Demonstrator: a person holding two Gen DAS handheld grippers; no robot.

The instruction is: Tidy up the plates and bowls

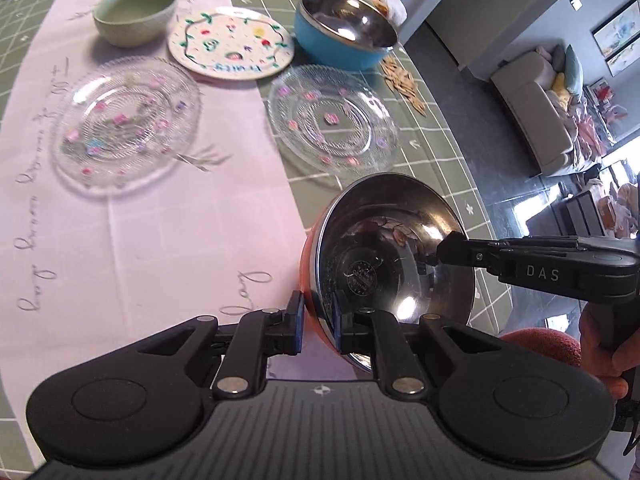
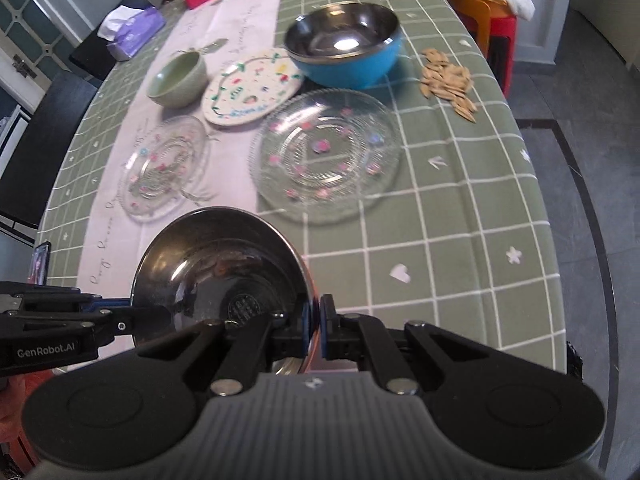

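Both grippers have the orange steel-lined bowl [image 1: 384,264] pinched by its rim, one on each side, and it hangs tilted above the near end of the table [image 2: 460,240]. The left gripper [image 1: 318,326] is clamped on the rim, one blue pad outside on the orange wall, the other inside on the steel. The right gripper [image 2: 316,330] is clenched tight on the opposite edge of that bowl.

Take the floral ceramic plate [image 2: 250,88] as the marker. The green bowl [image 2: 176,80] sits just beside it on the pale runner [image 1: 180,220], and the blue steel-lined bowl [image 2: 346,50] stands on its other side, nearly touching. In front of it, toward the held bowl, lie two clear glass plates [image 2: 326,152] [image 2: 166,168], apart from each other. Past the blue bowl, a heap of pale seeds [image 2: 448,82] lies on the green checked cloth.
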